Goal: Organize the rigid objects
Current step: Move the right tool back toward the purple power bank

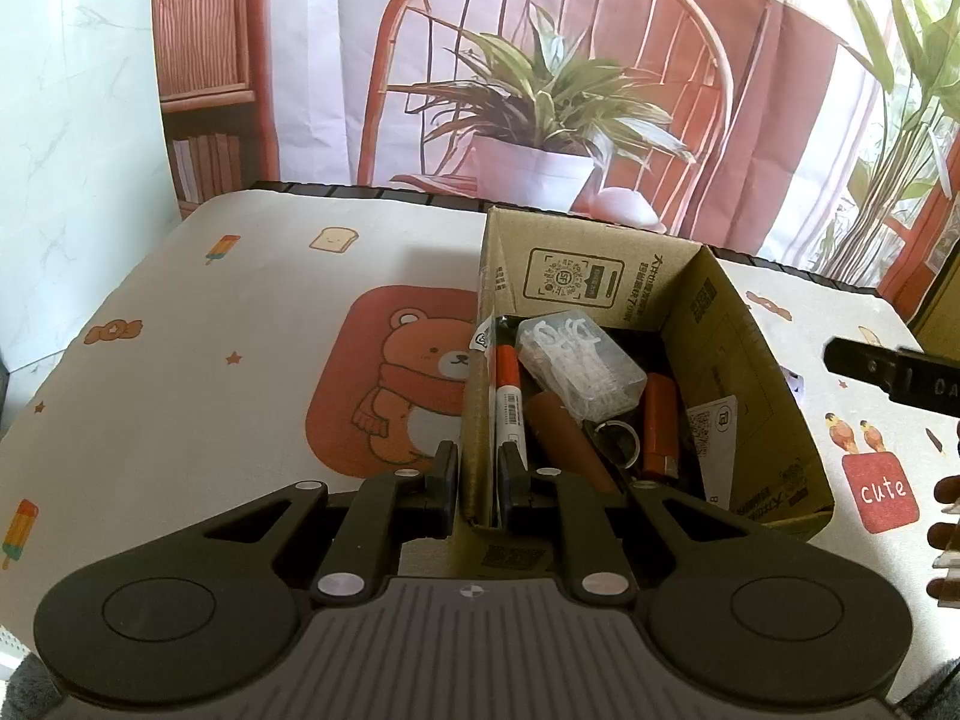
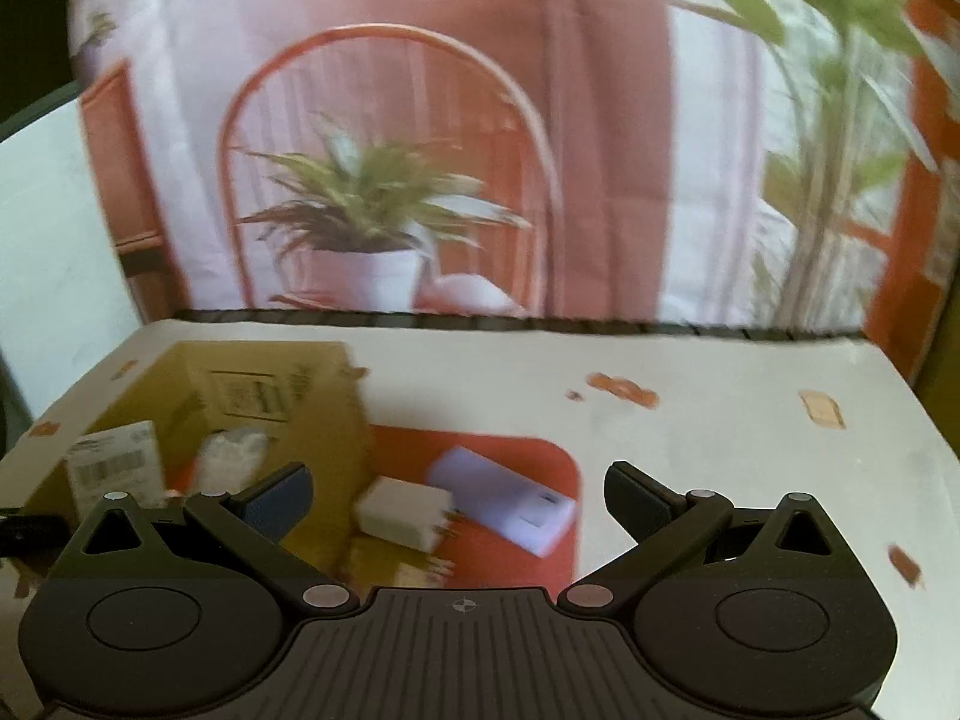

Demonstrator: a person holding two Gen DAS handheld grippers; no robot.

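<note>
The cardboard box (image 1: 654, 396) stands open on the tabletop (image 1: 180, 372), on a cloth printed with a bear in a red patch, toast and ice lollies. Inside it lie a clear plastic case (image 1: 579, 363) of small white pieces, a marker pen (image 1: 510, 396) with an orange cap along the left wall, a brown cylinder (image 1: 564, 438), an orange lighter (image 1: 660, 426) and a metal ring (image 1: 615, 441). The left gripper (image 1: 477, 483) has its fingers drawn together on the box's near left wall, one finger outside and one inside.

In the blurred right wrist view, a white charger plug (image 2: 402, 513) lies just beside the box's right wall (image 2: 324, 480) on a red patch of the cloth, with a pale lilac power bank (image 2: 510, 504) touching or just beside it. The right gripper (image 2: 459, 498) has its fingers spread wide, with nothing between them, above these two. Its dark tip and a few of the person's fingertips (image 1: 945, 510) show at the right edge of the left wrist view.
</note>
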